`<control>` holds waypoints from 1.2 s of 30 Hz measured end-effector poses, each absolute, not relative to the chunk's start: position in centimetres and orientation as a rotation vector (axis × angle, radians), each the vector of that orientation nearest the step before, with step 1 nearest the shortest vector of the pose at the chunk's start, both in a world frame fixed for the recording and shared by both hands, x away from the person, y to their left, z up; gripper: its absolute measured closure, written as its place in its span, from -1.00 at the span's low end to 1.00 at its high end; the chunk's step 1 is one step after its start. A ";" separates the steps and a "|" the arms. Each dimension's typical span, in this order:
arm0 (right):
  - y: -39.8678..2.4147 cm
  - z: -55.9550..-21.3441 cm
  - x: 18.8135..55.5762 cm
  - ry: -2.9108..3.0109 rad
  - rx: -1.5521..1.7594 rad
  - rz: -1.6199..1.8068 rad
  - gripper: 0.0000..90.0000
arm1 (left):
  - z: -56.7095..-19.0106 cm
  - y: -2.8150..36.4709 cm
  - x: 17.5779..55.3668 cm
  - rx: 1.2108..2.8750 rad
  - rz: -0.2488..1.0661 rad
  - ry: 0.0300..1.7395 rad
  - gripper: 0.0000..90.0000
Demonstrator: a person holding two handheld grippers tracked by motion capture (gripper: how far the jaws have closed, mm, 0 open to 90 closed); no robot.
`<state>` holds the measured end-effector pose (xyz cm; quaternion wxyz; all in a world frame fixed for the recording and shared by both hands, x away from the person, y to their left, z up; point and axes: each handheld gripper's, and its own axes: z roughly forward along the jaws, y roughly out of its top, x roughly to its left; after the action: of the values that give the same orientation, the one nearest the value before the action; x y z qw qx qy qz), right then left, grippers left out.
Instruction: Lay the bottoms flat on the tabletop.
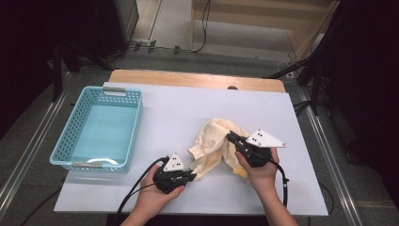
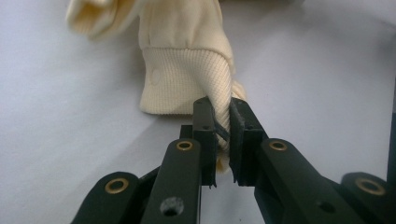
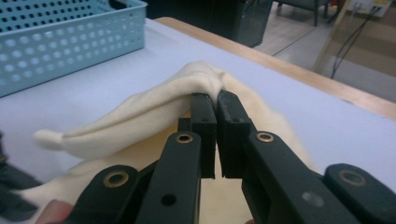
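High view shows you in the middle of handling a cream shirt (image 1: 214,141) that lies bunched up on the white table (image 1: 164,117), a little to the right of the middle and well apart from the blue basket (image 1: 77,136) on the left. Your left gripper (image 1: 188,172) sits low near the front edge of the table, and in the left gripper view its jaws are squeezed tight on the ribbed cuff (image 2: 187,81) of the shirt. Your right gripper (image 1: 231,137) is up higher, pointing away from you and to the left, and in the right gripper view its jaws are pinched on a fold of the shirt, so the cloth makes a little tent there. It looks like you are at the step of lifting and spreading the shirt, maybe to fold it or to put it in the basket. For the next move, I think you need to keep both grips tight and pull the two grippers apart gently, so the cloth opens out flat. Your left hand (image 1: 155,195) lies flat and low, with the wrist straight. Your right hand (image 1: 259,172) is raised, with the gripper tipped up and forward.
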<state>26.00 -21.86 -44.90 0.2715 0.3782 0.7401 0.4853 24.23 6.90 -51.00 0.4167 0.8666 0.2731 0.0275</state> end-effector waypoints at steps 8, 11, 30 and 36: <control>-23.9 -43.3 29.1 1.949 1.067 1.250 0.89 | -50.6 7.0 24.0 2.173 0.087 0.672 0.84; -24.7 -43.0 30.3 1.936 1.107 1.238 0.90 | -50.6 7.0 23.9 2.177 0.087 0.670 0.84; -23.6 -44.7 34.4 1.998 1.206 1.200 0.89 | -50.0 4.8 21.3 2.229 0.014 0.476 0.84; -23.8 -44.2 33.5 2.059 1.168 1.320 0.36 | -49.9 5.0 21.6 2.179 -0.003 0.498 0.44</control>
<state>33.53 -23.79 -44.17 0.2140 0.4210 0.7421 0.4757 21.59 4.98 -49.94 0.4380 0.8764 0.2003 -0.0014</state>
